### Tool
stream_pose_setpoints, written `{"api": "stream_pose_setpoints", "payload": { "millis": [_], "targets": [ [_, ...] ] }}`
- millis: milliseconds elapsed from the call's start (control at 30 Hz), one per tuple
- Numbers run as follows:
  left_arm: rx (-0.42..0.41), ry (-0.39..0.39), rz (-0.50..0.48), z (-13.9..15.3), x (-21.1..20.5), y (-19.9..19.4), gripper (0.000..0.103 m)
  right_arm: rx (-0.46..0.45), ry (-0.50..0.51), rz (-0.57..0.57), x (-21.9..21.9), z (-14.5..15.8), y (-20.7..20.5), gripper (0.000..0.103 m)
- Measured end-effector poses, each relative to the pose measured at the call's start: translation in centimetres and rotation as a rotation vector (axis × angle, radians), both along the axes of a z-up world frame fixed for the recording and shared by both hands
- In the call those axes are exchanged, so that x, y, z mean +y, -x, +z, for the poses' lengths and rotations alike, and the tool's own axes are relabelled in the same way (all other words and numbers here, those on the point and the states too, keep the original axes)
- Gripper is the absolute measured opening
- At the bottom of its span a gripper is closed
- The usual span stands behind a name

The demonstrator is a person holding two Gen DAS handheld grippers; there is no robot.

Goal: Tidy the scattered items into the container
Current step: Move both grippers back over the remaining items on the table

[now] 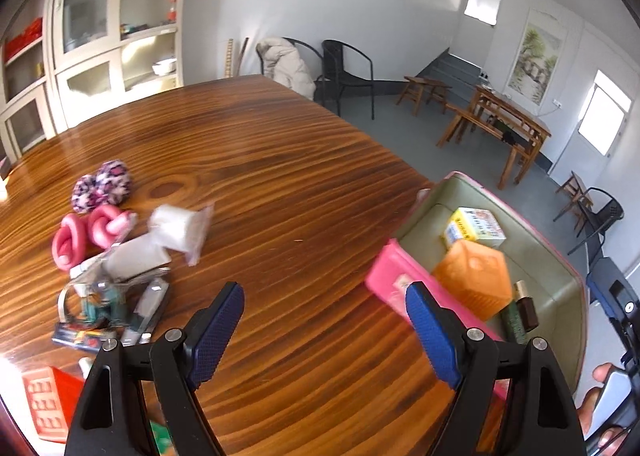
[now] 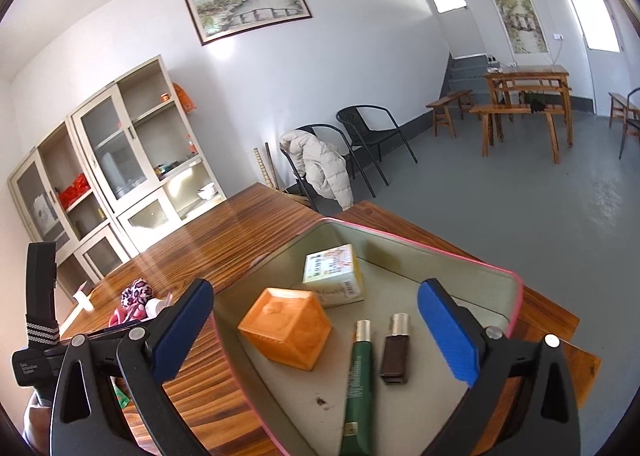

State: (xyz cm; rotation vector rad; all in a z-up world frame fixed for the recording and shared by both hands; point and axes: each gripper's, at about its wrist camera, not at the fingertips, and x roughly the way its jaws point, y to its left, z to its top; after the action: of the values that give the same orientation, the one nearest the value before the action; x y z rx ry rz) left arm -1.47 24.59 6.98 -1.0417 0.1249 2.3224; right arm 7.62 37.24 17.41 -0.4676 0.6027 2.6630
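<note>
Both grippers, left (image 1: 325, 320) and right (image 2: 316, 316), gape empty by the bin (image 2: 472, 280); 4 items lie inside it.

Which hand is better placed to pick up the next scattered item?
Left, probably. The left tool is open over the table, facing the pile with the white roll. The right tool is open above the pink container, away from the pile.
</note>
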Motion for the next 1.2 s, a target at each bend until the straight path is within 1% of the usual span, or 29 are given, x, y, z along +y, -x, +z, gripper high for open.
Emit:
{"api": "stream_pose_setpoints", "payload": {
  "millis": [133,367,500,700,900,1133,1200],
  "targets": [
    [0.008,0.005,0.090,0.2,-4.9,0.9,0.085,0.002,-0.021,0.051,-2.0,0.6,1.1,0.102],
    [0.027,-0.033,0.272,1.2,-14.1,2.3,0.085,-0.036,-0.027,0.177,-6.5,0.4,4.5,0.102],
    [0.027,-0.024,0.319,1.2,-17.3,3.4,0.085,-0.064,-0.019,0.259,-9.6,0.0,6.8,0.102],
    [0.005,-0.005,0.343,0.2,-20.1,4.2,0.085,-0.169,0.015,0.386,-12.8,-1.6,11.0,0.102],
    [0.031,0.036,0.328,0.5,-21.0,4.5,0.085,-0.263,-0.047,0.449,-16.2,-3.1,14.9,0.102],
    [0.032,0.047,0.321,0.5,-21.8,5.5,0.085,-0.309,-0.129,0.534,-19.7,-4.5,18.4,0.102],
    [0.025,0.057,0.318,0.3,-21.9,5.8,0.085,-0.335,-0.141,0.532,-20.2,-5.2,19.4,0.102]
  ]
}}
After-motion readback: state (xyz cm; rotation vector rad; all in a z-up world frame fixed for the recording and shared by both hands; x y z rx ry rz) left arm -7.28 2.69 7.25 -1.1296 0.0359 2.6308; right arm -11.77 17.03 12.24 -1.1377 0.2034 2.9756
